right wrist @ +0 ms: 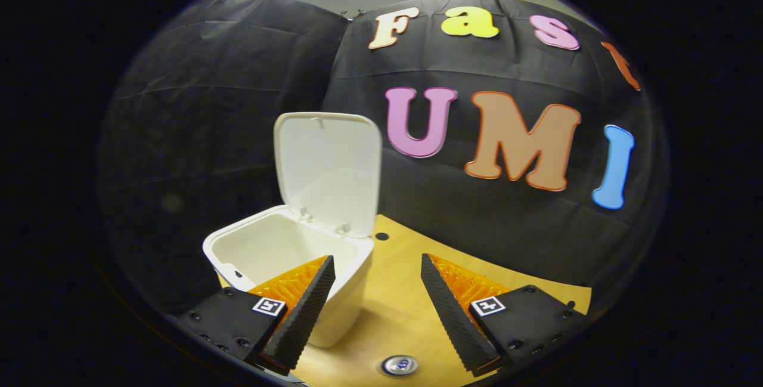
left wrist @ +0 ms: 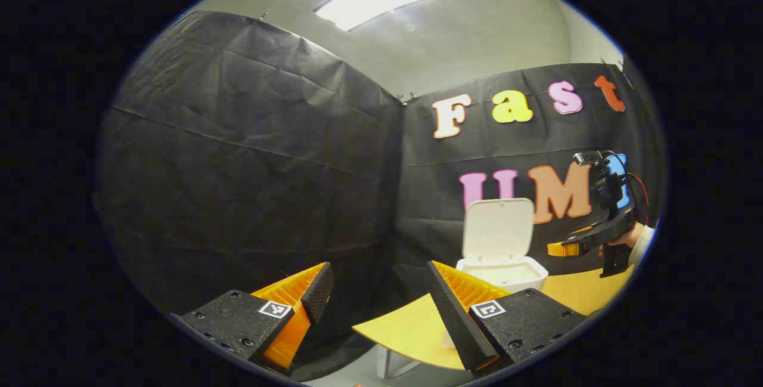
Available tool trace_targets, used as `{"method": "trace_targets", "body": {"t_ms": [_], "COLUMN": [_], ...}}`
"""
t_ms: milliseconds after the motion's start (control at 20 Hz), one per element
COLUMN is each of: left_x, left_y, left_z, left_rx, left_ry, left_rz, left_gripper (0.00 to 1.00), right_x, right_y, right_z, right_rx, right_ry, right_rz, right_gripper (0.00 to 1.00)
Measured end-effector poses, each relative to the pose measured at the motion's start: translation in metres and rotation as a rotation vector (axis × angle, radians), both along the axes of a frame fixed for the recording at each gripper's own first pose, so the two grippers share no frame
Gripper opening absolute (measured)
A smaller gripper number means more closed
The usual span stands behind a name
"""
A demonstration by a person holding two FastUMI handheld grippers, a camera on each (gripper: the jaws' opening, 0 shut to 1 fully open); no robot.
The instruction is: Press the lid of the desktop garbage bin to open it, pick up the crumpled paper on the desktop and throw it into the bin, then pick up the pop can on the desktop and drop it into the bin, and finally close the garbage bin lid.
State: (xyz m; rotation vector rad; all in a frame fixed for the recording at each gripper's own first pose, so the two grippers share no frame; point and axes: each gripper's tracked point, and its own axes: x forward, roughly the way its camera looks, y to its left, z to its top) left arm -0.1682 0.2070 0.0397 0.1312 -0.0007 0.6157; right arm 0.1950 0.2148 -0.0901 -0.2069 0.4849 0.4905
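In the right gripper view, the pop can [right wrist: 400,365] stands upright at the bottom centre on the tabletop [right wrist: 405,291], just below the right tool [right wrist: 377,309], whose jaws gape wide and empty. The bin [right wrist: 286,256], lid [right wrist: 328,166] up, sits left. The left tool [left wrist: 379,303], also wide, hangs farther off.

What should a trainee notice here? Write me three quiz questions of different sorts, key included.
1. True or false: the bin lid is shut.
2. In the right gripper view, what sits on the desktop low between the right gripper fingers? A) pop can B) spoon C) cup
3. Fill in: the left gripper is ____, holding nothing.

Key: 1 false, the lid stands raised above the garbage bin. 2 A, the pop can. 3 open.
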Motion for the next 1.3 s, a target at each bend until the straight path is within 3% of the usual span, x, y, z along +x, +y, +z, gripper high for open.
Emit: {"method": "trace_targets", "body": {"t_ms": [300,450,650,900,1150,1300], "left_x": [0.114,0.158,0.190,0.224,0.248,0.256], "left_y": [-0.107,-0.165,-0.231,-0.271,-0.289,-0.295], "left_z": [-0.014,-0.033,-0.064,-0.140,-0.218,-0.265], "left_rx": [-0.071,-0.125,-0.170,-0.259,-0.215,-0.233], "left_ry": [-0.010,-0.005,0.019,0.110,0.220,0.277], "left_rz": [-0.433,-0.632,-0.822,-0.891,-0.922,-0.924], "left_gripper": [0.93,0.93,0.93,0.93,0.94,0.94], "right_x": [-0.026,-0.066,-0.130,-0.206,-0.255,-0.279], "right_y": [-0.184,-0.275,-0.350,-0.393,-0.384,-0.392], "right_z": [0.013,0.025,0.039,0.059,0.061,0.049], "right_rx": [-0.089,-0.119,-0.088,-0.146,-0.046,-0.094], "right_ry": [-0.070,-0.085,-0.097,-0.169,-0.191,-0.166], "right_rz": [-0.335,-0.526,-0.764,-0.938,-1.045,-1.091], "right_gripper": [0.97,1.00,0.97,0.96,0.96,0.96]}}
